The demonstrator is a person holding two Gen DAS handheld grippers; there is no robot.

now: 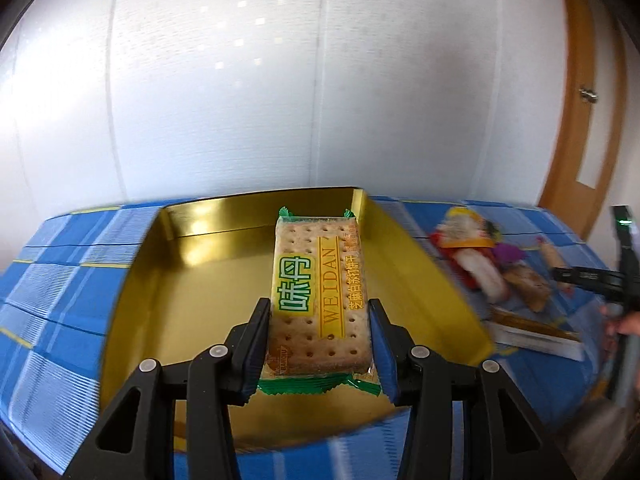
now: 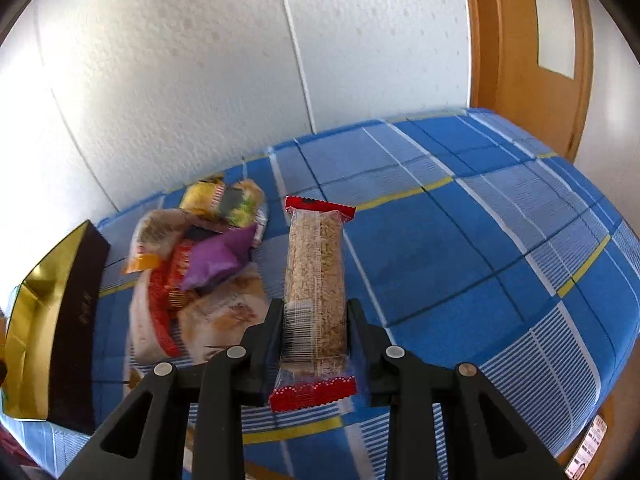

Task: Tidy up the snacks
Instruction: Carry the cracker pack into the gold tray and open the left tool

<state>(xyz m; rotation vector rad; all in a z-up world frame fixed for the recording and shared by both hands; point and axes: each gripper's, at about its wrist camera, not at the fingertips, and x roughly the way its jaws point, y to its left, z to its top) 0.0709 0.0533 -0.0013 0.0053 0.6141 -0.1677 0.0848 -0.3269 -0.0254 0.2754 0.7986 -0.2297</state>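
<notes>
My left gripper (image 1: 318,312) is shut on a green-and-yellow cracker packet (image 1: 318,280), holding it over the right side of a gold-lined box (image 1: 208,280). My right gripper (image 2: 314,314) is shut on a long grain bar in a clear wrapper with red ends (image 2: 316,280), lifted above the blue checked tablecloth. A pile of loose snack packets (image 2: 200,264) lies to its left; it also shows in the left wrist view (image 1: 492,264). The box shows at the right wrist view's left edge (image 2: 76,308), dark outside, gold inside.
The blue checked tablecloth (image 2: 480,248) covers the table, which stands against a white wall. A wooden door (image 2: 520,60) is at the back right. The right hand-held gripper (image 1: 616,276) shows at the left wrist view's right edge.
</notes>
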